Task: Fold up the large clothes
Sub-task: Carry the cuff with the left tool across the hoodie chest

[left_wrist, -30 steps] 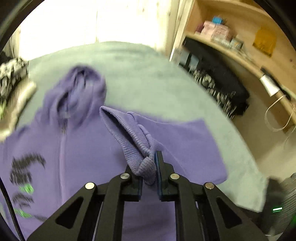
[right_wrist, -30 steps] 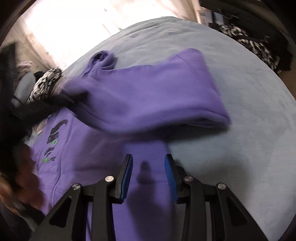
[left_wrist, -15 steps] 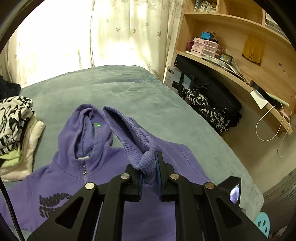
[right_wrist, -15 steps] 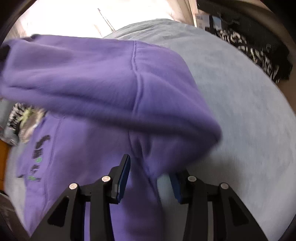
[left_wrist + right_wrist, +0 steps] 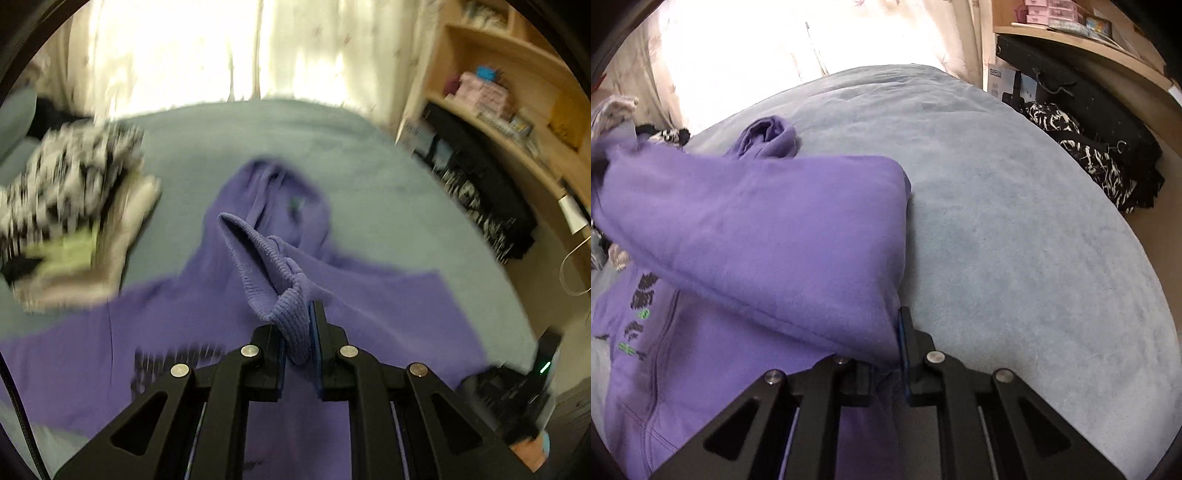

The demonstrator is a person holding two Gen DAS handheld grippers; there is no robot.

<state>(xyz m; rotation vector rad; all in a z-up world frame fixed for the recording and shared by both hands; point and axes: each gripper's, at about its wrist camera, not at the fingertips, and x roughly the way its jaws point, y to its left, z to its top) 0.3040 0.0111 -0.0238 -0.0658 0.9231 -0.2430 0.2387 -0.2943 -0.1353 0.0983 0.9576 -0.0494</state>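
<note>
my purple hoodie (image 5: 713, 373) lies chest-up, hood (image 5: 280, 199) pointing at the curtains; chest lettering unreadable. left gripper (image 5: 298, 343) pinches the ribbed cuff (image 5: 291, 317); right gripper (image 5: 886, 354) has just closed on the folded sleeve (image 5: 768, 236).

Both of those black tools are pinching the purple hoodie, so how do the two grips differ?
The left tool clamps the ribbed cuff of a sleeve, while the right tool clamps smooth fabric at the hoodie's folded side. The cuff stands up as a narrow bunched strip; the fabric at the right tool is a broad fold draped over the left finger. The right tool's jaws have just been closing on the fabric. Both are shut on the same hoodie over the grey bed.
</note>
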